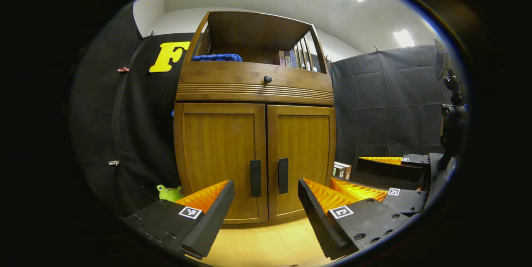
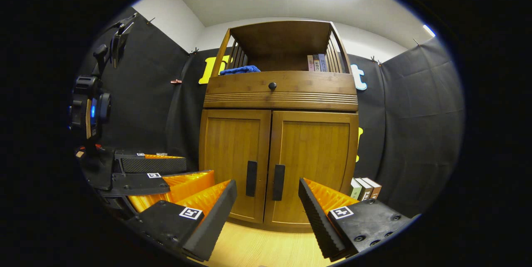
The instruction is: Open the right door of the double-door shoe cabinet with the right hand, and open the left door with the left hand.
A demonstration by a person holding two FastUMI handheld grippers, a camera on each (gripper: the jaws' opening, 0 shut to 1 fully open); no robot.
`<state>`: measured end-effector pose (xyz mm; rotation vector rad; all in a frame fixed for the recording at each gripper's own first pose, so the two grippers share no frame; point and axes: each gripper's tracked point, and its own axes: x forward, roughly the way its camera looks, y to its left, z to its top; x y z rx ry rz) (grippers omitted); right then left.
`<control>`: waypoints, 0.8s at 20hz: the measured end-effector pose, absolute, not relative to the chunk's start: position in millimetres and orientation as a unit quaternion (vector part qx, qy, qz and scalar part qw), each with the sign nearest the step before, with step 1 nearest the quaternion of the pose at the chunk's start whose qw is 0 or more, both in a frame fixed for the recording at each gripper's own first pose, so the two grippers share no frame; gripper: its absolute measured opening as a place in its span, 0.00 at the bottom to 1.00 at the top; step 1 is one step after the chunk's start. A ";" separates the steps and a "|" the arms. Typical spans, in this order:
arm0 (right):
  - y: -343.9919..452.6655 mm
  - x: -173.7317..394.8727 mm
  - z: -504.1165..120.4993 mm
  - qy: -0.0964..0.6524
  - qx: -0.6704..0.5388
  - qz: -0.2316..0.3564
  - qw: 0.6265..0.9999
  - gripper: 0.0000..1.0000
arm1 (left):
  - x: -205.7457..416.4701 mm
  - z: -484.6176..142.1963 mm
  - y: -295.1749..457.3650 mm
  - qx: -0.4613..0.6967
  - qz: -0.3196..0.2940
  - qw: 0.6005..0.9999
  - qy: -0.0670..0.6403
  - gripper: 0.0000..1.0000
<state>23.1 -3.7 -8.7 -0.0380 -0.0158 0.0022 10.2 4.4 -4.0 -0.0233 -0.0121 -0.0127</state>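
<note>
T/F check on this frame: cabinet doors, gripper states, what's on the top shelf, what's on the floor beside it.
1. Both doors, the left door and the right door, are closed. True.
2. The right gripper is clamped on the right door's handle. False: it is open, short of the handle.
3. The left gripper is open, holding nothing. True.
4. The blue cloth lies on the floor. False: it is on the top shelf, left of the books.
5. A green toy sits left of the cabinet. True.

Book spines (image 2: 317, 63) on cabinet shelf: print illegible.
</note>
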 end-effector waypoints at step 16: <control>-20.5 108.6 -44.3 -0.005 -0.018 -0.014 1.000 0.95 | 6.4 -17.0 13.3 -0.012 -0.019 1.000 -0.012 0.95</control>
